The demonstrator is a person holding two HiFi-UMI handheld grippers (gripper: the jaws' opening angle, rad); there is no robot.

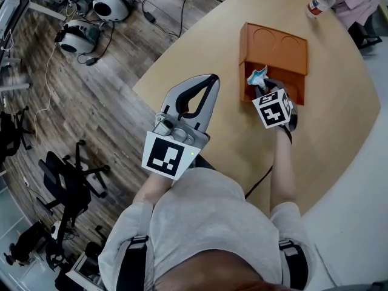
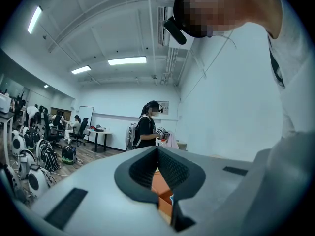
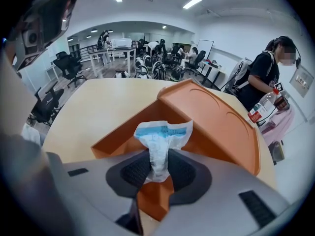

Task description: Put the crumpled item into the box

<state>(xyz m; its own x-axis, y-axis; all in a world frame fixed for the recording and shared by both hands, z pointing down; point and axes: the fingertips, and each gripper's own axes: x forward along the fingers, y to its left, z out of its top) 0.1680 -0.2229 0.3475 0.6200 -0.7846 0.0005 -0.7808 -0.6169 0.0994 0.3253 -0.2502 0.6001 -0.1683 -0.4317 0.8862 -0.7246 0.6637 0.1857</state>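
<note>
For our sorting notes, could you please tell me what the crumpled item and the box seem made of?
The crumpled item looks like thin paper or soft film: matte white, blue print, creased. The box seems moulded plastic: smooth orange, circles pressed into its top.

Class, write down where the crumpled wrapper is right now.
The crumpled wrapper is pinched in the jaws of the right gripper, over the open part of the orange box, right of centre in the head view.
</note>
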